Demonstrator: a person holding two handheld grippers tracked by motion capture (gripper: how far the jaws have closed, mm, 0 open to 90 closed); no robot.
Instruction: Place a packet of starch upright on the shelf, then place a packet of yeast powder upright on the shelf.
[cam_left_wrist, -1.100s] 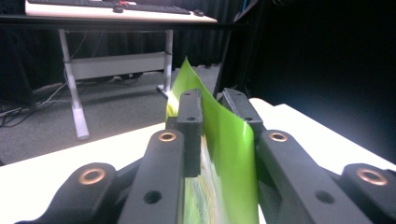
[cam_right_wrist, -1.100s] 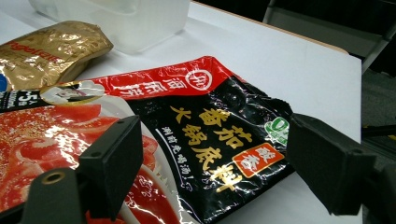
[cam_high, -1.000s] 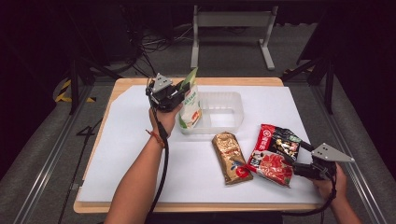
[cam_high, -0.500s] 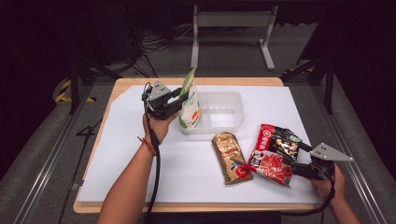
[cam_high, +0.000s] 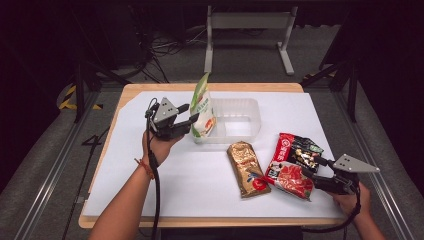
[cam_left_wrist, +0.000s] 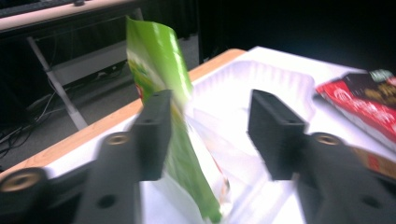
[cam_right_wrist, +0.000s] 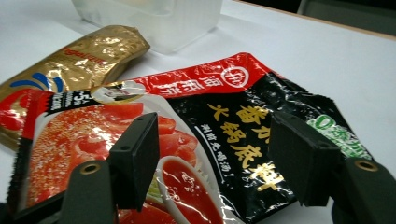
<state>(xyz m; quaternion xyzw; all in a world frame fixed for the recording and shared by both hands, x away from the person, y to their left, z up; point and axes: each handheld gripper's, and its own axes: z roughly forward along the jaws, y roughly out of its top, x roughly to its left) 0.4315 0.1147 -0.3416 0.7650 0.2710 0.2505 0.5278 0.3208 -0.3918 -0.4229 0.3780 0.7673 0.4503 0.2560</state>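
Left tongs (cam_high: 192, 114), opening, stand apart beside the upright green pouch (cam_high: 202, 105); right tongs (cam_high: 311, 167), closing, gape over the red packet (cam_high: 292, 165).

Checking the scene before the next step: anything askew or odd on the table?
The green pouch stands on end, leaning at the clear tray's left end, not flat inside it. The left tongs, jaws just opening, no longer pinch it. The red and black packet lies on the white table sheet.

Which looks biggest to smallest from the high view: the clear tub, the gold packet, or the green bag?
1. Clear tub, clearly the largest.
2. Green bag and gold packet look alike; the bag stands up nearer the camera, so I won't rank them.
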